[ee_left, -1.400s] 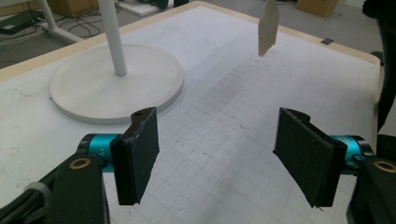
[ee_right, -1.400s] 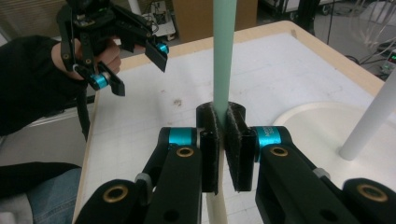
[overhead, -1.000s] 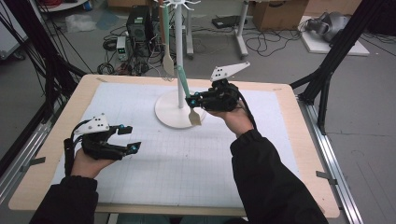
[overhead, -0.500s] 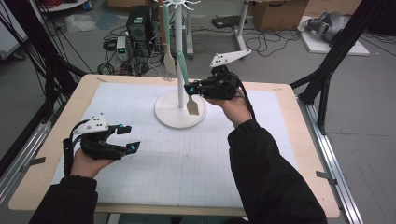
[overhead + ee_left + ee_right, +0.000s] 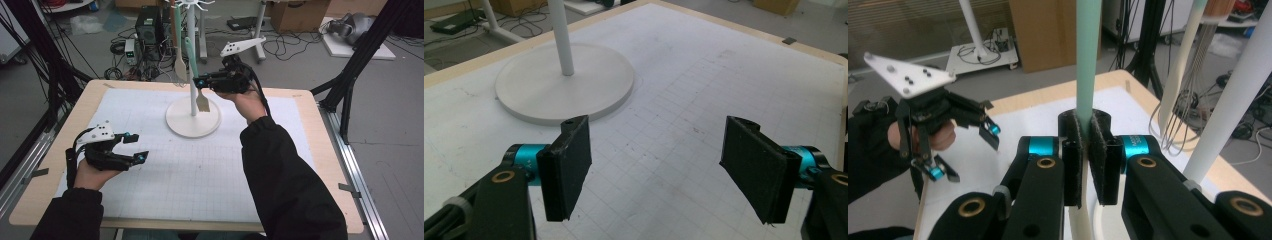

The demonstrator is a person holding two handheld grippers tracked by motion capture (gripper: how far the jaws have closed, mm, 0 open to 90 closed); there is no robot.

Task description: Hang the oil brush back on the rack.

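The right tongs (image 5: 198,83) are clamped on the mint-green handle of a spatula (image 5: 192,62), holding it up in the air just beside the pole of the white stand (image 5: 192,117). In the high view the spatula hangs with its pale wooden blade pointing down over the stand's round base, clear of the base, and its handle slants up towards the hooks at the top of the stand. In the right gripper view the two black pads (image 5: 1071,150) press flat against the green handle (image 5: 1087,55) from either side, with the stand's white pole (image 5: 1233,100) rising close by on the right.

A second utensil, a spoon (image 5: 180,67) with a green handle and a pale bowl, hangs on the stand on the side away from the right tongs.

The left tongs (image 5: 134,147) are held low over the bench (image 5: 310,150), well apart from the stand, towards the near left corner. Their jaws are apart with nothing between them; the left gripper view looks between the two black pads (image 5: 566,170) onto the gridded white mat (image 5: 704,80) and the stand's base (image 5: 569,85) beyond. The same tongs show in the right gripper view (image 5: 965,152), far from the stand, with the person's hand wrapped around the grip.
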